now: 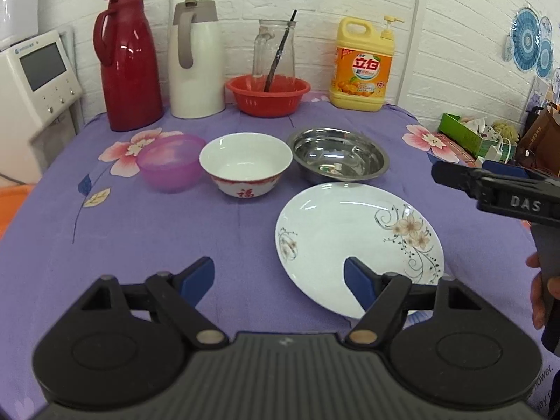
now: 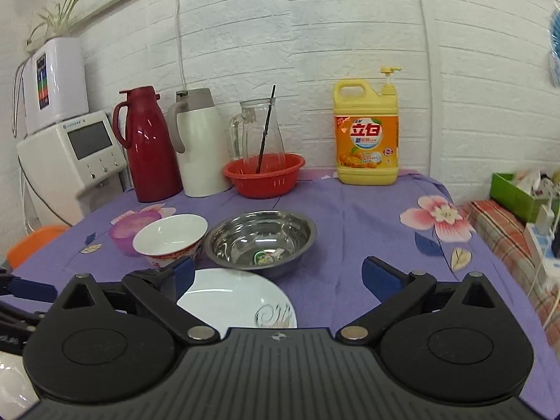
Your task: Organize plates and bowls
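Note:
On the purple flowered tablecloth lies a white plate [image 1: 357, 241] [image 2: 238, 297] with a flower print. Behind it, left to right, stand a purple plastic bowl [image 1: 169, 161] [image 2: 126, 231], a white bowl [image 1: 245, 168] [image 2: 169, 234] with red markings and a steel bowl [image 1: 337, 157] [image 2: 260, 238]. My left gripper [image 1: 278, 280] hangs open over the cloth; its right finger overlaps the plate's near left rim in the picture, and nothing is between the jaws. My right gripper [image 2: 283, 274] [image 1: 451, 175] is open and holds nothing, above the plate's right side, facing the steel bowl.
Along the back wall stand a red thermos [image 1: 126, 63], a white thermos [image 1: 196, 59], a glass jug in a red basket [image 1: 267, 94] and a yellow detergent bottle [image 1: 364, 66]. A white appliance [image 1: 35, 80] stands off the table's left side and a green box [image 2: 518, 196] off its right.

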Tool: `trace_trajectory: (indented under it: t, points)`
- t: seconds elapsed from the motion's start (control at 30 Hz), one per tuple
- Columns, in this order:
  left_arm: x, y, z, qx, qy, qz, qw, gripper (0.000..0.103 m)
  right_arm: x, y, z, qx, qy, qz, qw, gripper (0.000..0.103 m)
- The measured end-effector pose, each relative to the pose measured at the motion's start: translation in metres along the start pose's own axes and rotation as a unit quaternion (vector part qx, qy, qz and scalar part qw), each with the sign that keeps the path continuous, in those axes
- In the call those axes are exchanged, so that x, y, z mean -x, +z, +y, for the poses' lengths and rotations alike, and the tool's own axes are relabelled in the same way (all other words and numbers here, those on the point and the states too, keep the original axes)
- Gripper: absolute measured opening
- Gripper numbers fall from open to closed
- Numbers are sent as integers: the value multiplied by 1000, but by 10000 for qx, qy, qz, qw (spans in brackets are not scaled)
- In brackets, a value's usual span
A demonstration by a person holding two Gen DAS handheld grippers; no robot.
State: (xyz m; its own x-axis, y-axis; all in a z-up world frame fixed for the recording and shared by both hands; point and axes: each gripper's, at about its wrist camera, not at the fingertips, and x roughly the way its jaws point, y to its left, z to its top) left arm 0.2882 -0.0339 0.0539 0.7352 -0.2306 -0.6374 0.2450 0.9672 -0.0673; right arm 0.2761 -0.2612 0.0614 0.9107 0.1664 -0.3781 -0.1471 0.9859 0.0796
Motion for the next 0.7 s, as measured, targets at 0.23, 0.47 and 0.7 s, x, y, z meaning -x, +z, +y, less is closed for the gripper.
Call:
trace_trajectory:
  t: [0.23,0.47,0.7]
  points:
    - [-28,11,12,370,-239,239,9987,76,-35,-28,-14,-543,316,639,9960,103]
    - [-80,23,4,596,-603,762,9935,76,-44,-32,-6,-333,267,1029,9938,103]
    - [-104,22,1,517,-427,952,9932,76,-59,-42,-2,-269,350,1481,9880,103]
